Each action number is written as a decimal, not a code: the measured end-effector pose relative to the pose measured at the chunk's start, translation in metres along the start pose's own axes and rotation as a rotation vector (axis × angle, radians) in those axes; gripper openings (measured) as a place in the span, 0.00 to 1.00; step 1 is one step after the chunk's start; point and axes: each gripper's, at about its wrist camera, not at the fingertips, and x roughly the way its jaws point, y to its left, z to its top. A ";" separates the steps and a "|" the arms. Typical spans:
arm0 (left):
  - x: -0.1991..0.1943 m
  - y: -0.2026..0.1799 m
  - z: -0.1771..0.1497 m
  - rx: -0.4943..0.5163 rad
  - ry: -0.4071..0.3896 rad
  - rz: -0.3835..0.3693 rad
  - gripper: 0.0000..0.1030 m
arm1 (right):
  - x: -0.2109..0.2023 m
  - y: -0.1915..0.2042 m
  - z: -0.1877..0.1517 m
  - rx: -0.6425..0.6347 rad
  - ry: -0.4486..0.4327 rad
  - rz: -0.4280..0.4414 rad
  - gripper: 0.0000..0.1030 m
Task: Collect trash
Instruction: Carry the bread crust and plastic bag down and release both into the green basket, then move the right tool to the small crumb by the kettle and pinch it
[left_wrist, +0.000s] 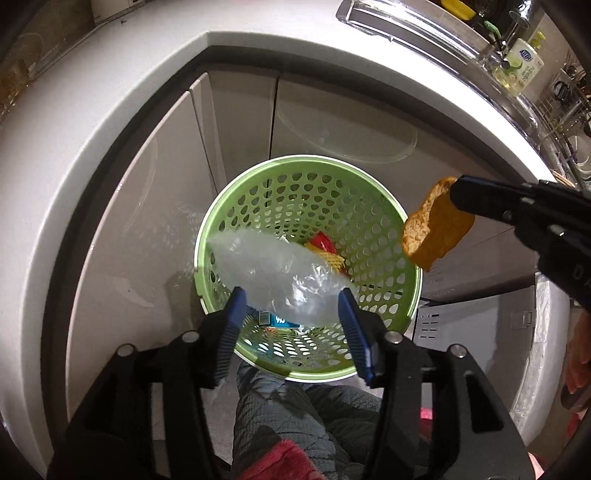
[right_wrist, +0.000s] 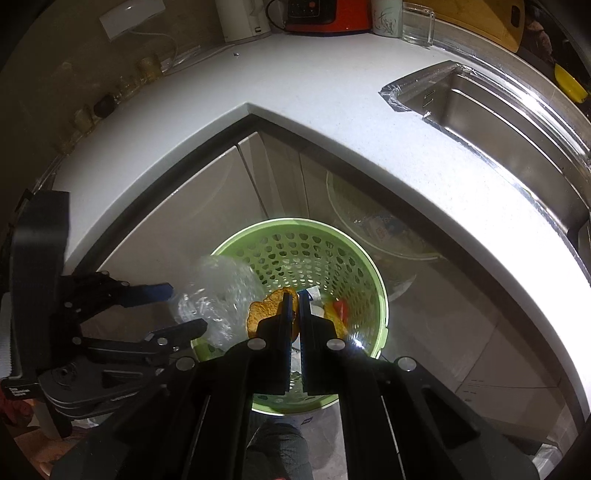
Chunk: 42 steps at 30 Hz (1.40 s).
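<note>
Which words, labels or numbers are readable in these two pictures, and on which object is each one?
None can be read with certainty.
Soap bottle: blue logo and print, too blurred.
Blue packet in the green basket: barcode, print unreadable.
Left claw: white lettering on its body, too small.

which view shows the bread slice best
The left wrist view: the bread slice hangs in full beside the green basket, only its top edge pinched by the right gripper. In the right wrist view the gripper's own fingers cover most of the slice.
</note>
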 end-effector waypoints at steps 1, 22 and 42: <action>-0.004 0.001 0.001 -0.004 -0.013 0.006 0.59 | 0.003 -0.001 -0.001 0.001 0.003 -0.002 0.04; -0.067 0.043 0.051 -0.131 -0.188 0.148 0.82 | 0.033 0.013 0.019 -0.108 0.048 0.044 0.67; -0.131 0.199 0.212 -0.396 -0.415 0.357 0.92 | 0.032 0.080 0.313 -0.324 -0.267 0.087 0.96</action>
